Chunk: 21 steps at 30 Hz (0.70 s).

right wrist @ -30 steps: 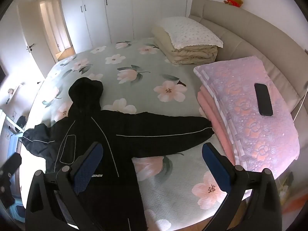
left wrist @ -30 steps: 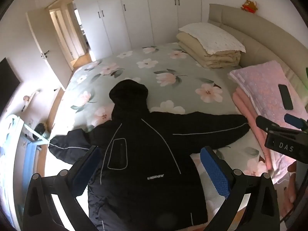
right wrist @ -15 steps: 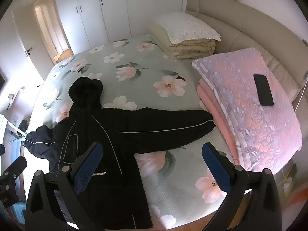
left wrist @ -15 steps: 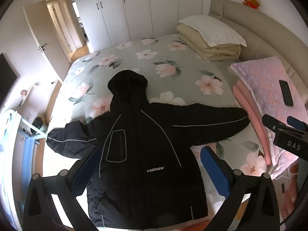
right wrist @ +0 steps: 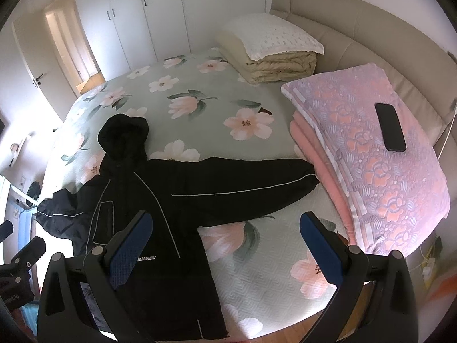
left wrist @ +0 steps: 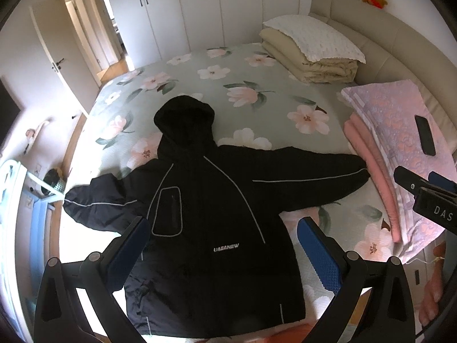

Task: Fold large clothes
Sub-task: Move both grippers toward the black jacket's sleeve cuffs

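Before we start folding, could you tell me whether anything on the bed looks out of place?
A black phone lies loose on the folded pink blanket, and the jacket's left sleeve hangs over the bed's edge.

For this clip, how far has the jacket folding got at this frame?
Done: the black hooded jacket lies spread flat on the floral bedspread, sleeves out, hood up. In hand: nothing; the left gripper and right gripper hover open above it, apart from the fabric. Left: every fold, sleeves and body alike.
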Each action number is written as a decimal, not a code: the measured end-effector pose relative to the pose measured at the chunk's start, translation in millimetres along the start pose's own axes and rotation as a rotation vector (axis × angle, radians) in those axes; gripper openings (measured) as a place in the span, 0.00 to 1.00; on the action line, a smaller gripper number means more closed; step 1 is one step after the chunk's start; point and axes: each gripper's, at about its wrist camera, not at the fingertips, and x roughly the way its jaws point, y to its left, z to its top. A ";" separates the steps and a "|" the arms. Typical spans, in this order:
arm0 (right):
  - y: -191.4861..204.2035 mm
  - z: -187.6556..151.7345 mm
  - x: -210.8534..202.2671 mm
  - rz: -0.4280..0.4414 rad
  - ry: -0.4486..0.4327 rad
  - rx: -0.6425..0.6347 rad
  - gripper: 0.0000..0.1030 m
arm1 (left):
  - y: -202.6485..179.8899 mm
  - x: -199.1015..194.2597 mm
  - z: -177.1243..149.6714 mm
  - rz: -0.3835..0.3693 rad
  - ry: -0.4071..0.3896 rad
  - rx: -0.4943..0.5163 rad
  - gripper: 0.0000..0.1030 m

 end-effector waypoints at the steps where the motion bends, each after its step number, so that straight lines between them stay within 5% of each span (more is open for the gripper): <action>1: -0.3 -0.5 0.9 0.000 0.003 0.000 1.00 | 0.0 1.1 0.1 0.000 0.003 0.000 1.00; 21: -1.7 -1.9 16.5 0.029 0.048 0.020 1.00 | -3.8 14.3 -3.8 0.010 0.037 0.000 1.00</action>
